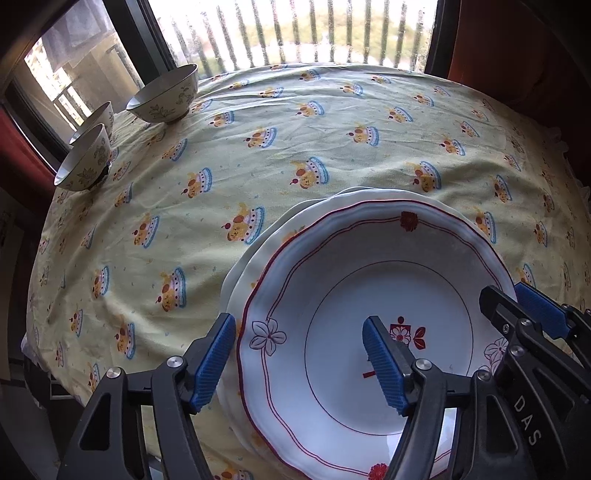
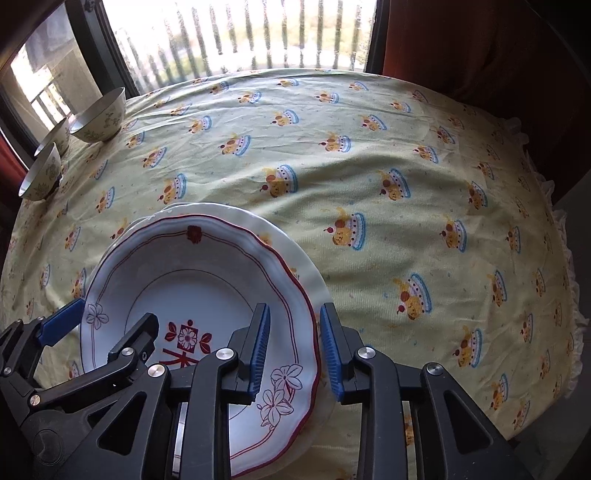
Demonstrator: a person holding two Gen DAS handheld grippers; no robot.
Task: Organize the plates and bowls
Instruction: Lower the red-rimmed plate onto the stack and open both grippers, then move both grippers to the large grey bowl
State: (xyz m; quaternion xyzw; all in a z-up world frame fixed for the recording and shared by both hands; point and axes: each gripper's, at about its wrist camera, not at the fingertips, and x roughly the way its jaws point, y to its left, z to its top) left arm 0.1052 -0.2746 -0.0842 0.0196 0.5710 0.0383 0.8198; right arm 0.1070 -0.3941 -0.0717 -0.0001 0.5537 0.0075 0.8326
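A stack of plates lies on the counter, which is covered by a pale yellow tablecloth [image 1: 295,155] printed with small cartoon figures. The top plate [image 1: 354,295] is white with a scalloped red-lined rim, flower outlines and a red emblem in its well; beneath it, cream plates [image 1: 258,254] show only as rim edges at the upper left of the stack.

In the left wrist view the stack fills the lower right of the frame. The left hand-held gripper [image 1: 299,362] has its blue pads apart, one pad outside the plate's left rim over the cloth and the other over the well, so the rim sits between them without either pad pressing on it. The right hand-held gripper [image 1: 524,310] shows at the right edge of that frame, at the plate's opposite rim.

In the right wrist view the stack sits lower left. The right gripper [image 2: 295,350] straddles the top plate's right rim with its pads slightly apart, one over the plate, one just outside it; a gap shows on both sides of the rim.

Three patterned bowls [image 1: 164,94] stand well apart from the plates in the upper left of both views, near the window [image 1: 295,33].
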